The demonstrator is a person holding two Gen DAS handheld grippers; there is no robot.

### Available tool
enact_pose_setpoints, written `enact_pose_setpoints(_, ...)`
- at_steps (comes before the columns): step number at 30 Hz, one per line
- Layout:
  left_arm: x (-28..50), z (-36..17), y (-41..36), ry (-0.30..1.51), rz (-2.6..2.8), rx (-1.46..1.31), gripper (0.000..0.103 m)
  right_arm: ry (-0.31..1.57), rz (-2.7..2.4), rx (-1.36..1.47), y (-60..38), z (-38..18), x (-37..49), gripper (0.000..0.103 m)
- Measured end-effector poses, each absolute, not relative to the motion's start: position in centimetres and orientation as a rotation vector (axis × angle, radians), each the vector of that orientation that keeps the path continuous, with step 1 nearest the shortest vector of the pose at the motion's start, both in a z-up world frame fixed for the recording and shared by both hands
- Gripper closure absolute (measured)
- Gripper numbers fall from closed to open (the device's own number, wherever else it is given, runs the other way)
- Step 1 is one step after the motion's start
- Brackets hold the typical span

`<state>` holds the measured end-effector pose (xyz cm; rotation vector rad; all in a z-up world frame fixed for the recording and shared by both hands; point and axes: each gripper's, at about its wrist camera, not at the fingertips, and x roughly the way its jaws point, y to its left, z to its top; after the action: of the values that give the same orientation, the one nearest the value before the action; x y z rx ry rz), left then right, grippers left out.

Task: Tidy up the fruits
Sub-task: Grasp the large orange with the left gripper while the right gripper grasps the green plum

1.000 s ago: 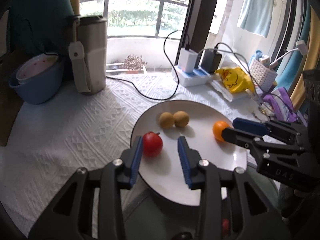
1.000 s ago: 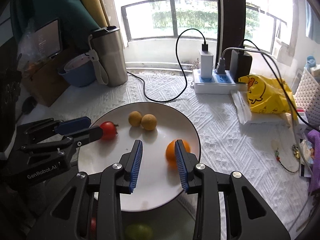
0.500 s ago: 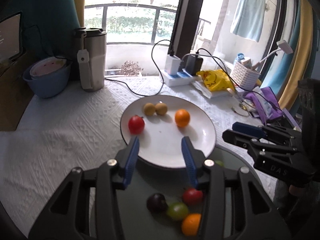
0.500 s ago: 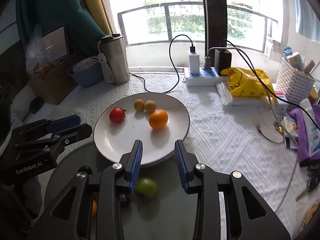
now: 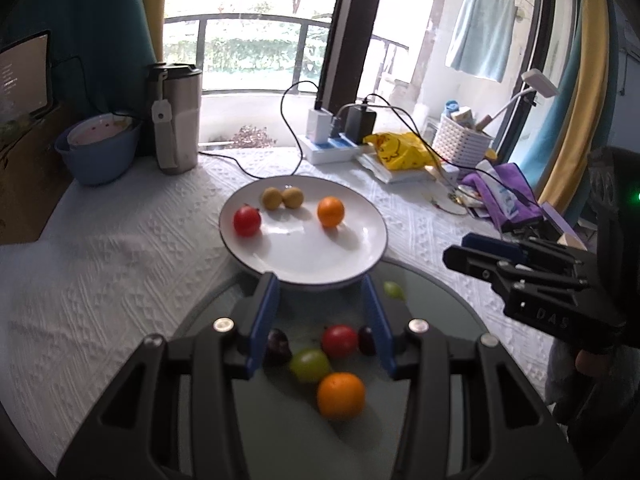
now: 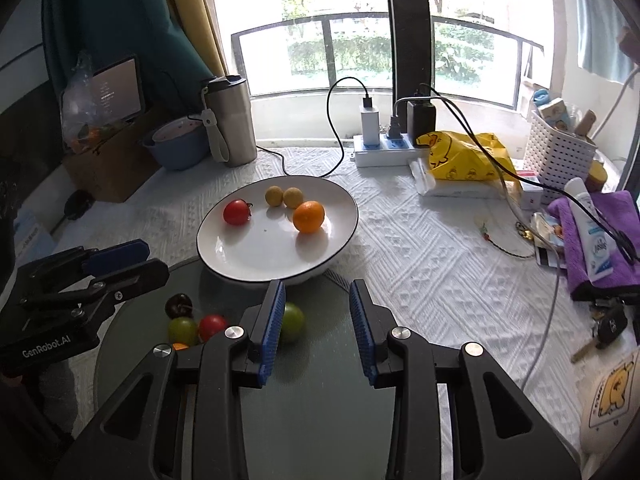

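A white plate [image 5: 320,264] [image 6: 256,260] holds a red tomato [image 5: 247,221] [image 6: 236,212], two small yellow fruits [image 5: 282,198] [image 6: 284,196] and an orange [image 5: 331,211] [image 6: 308,216]. In front of it a dark glass disc [image 5: 432,320] [image 6: 320,380] carries loose fruit: an orange [image 5: 341,395], a green fruit [image 5: 310,365] [image 6: 183,330], a red tomato [image 5: 339,341] [image 6: 212,327], dark plums [image 5: 277,346] [image 6: 179,305] and another green fruit [image 5: 394,290] [image 6: 293,322]. My left gripper [image 5: 322,312] [image 6: 120,264] is open and empty above the disc. My right gripper [image 6: 318,312] [image 5: 472,248] is open and empty.
A steel tumbler [image 5: 176,118] [image 6: 232,120] and a blue bowl [image 5: 102,148] [image 6: 176,146] stand at the back left. A power strip with cables [image 5: 332,148] [image 6: 384,148], a yellow bag [image 6: 466,156], a white basket [image 6: 560,152] and a purple cloth [image 6: 600,240] lie to the right.
Both grippers have pulled back from the plate toward me, open and empty. The red tomato and the orange stay on the plate. The glass disc with loose fruit has come into view.
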<state>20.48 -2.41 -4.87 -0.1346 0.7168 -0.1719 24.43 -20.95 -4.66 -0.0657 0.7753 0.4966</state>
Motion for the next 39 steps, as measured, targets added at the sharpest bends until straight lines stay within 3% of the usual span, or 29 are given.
enact_pose_setpoints(33, 17.7, -11.1, -5.2, 0.888, -0.145, -0.061, 0.058, 0.855, 0.591, -0.005, -20.9, -9.5, 24.0, 0.068)
enact_pose_setpoints(39, 17.8, -11.2, -5.1, 0.878, -0.169, -0.063, 0.068, 0.875, 0.600, -0.013, -19.5, -10.0, 25.2, 0.066)
